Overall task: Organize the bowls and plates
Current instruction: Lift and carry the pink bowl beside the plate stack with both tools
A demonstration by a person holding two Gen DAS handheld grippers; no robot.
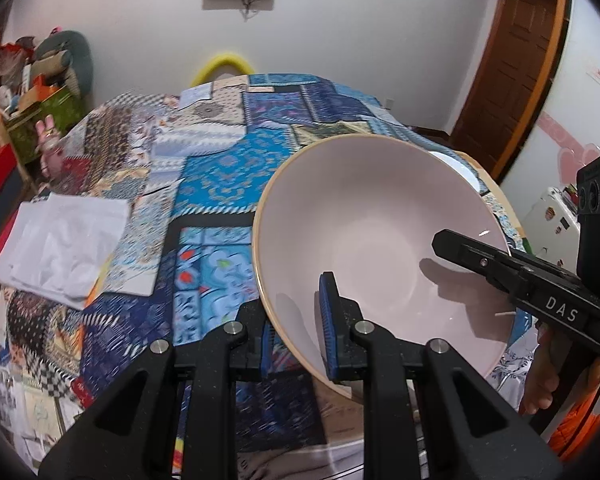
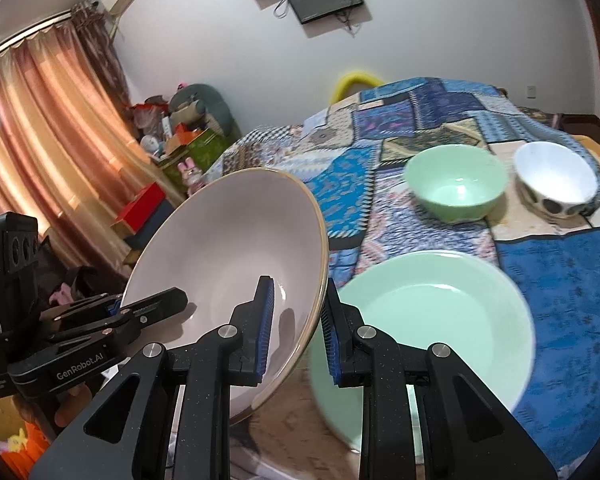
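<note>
Together both grippers pinch the glossy, round pink bowl [image 1: 380, 232].

Left tool [image 1: 298, 334]: matte black, faintly speckled plastic; two angular arms with triangular cut-outs; round silver screw heads at joints; ribbed blue pads [image 1: 329, 320] on inner finger faces. Right tool [image 2: 296, 330]: same build, same blue ribbed pads [image 2: 265, 328], four silver screws. In left wrist view, right tool's side bears white lettering "DAS"; black box with three round openings behind it. In right wrist view, left tool's side reads "GenRobot.AI"; same three-hole black box on it.
</note>
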